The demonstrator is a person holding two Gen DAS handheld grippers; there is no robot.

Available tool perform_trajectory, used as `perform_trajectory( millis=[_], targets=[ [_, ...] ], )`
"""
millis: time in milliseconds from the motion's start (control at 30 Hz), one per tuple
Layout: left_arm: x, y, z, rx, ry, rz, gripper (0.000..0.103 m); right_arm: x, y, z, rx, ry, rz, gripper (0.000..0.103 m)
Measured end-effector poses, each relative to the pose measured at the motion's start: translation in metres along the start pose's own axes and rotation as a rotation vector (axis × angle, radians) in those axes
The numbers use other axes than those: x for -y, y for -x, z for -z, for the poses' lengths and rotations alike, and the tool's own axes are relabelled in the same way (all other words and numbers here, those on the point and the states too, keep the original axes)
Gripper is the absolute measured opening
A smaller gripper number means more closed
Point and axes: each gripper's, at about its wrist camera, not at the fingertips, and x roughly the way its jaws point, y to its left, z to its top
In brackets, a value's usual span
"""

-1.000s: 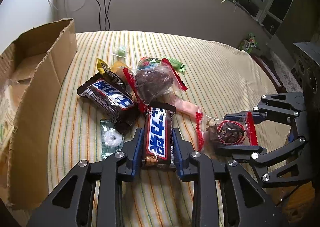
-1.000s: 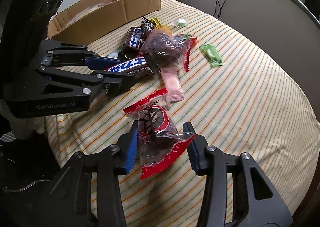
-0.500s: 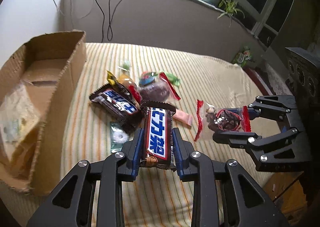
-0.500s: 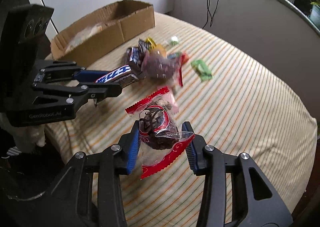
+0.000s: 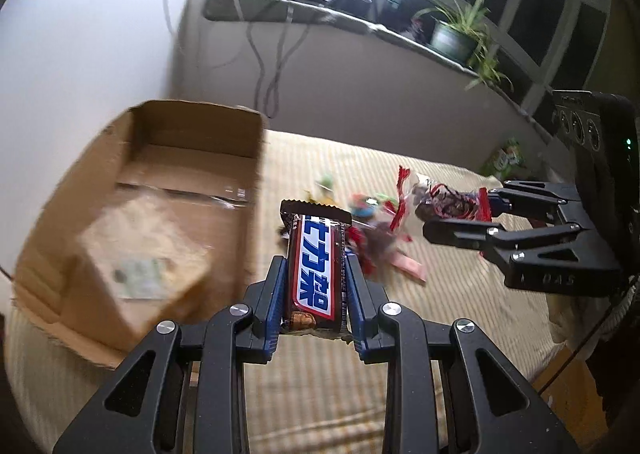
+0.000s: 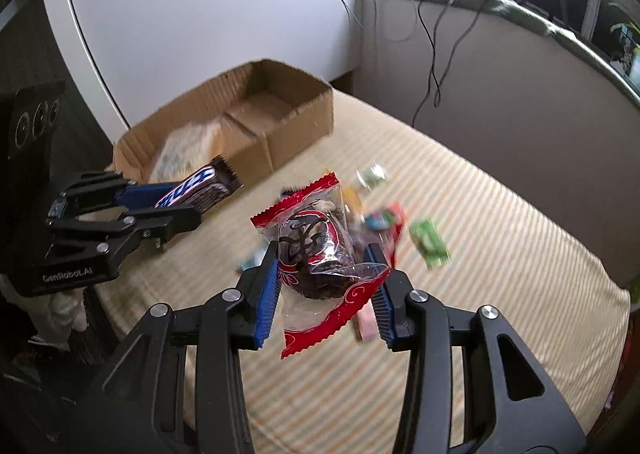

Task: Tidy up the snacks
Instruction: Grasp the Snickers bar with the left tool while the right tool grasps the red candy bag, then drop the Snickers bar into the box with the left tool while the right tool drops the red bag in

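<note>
My left gripper (image 5: 316, 274) is shut on a brown chocolate bar (image 5: 316, 270) with a blue and white label, held in the air beside the open cardboard box (image 5: 192, 121). It also shows in the right wrist view (image 6: 192, 189). My right gripper (image 6: 324, 266) is shut on a clear snack packet with red ends (image 6: 316, 254), lifted above the striped cloth; it shows at the right of the left wrist view (image 5: 444, 205). The other snacks (image 5: 372, 221) lie in a blurred pile on the cloth below.
The box (image 6: 280, 101) holds a pale bag (image 5: 136, 254) at its near end. A green packet (image 6: 430, 242) lies apart on the striped cloth (image 6: 500, 254). A grey ledge with cables (image 6: 500, 1) and a potted plant (image 5: 452, 33) runs behind.
Both grippers have risen off the cloth with their snacks. The left gripper with the chocolate bar has moved toward the cardboard box, and the views are blurred by motion.
</note>
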Motion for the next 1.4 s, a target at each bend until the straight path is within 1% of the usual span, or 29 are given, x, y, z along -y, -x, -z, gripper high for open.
perform_trajectory(
  millis=[167, 467, 867, 1167, 1400],
  targets=[
    [-0.025, 0.01, -0.002, 0.022, 0.031, -0.039, 0.027, -0.014, -0.015, -0.027, 0.016, 0.008, -0.015, 0.043],
    [-0.062, 0.021, 0.0, 0.03, 0.079, -0.078, 0.027, -0.035, -0.048, -0.067, 0.02, 0.031, -0.036, 0.043],
    [-0.096, 0.025, 0.0, 0.034, 0.126, -0.121, 0.027, -0.051, -0.099, -0.113, -0.001, 0.05, -0.047, 0.043],
    [-0.112, 0.024, 0.0, 0.031, 0.162, -0.139, 0.027, -0.058, -0.135, -0.131, -0.036, 0.054, -0.041, 0.043],
    [-0.116, 0.024, -0.001, 0.031, 0.173, -0.143, 0.027, -0.061, -0.146, -0.135, -0.046, 0.061, -0.039, 0.043]
  ],
)
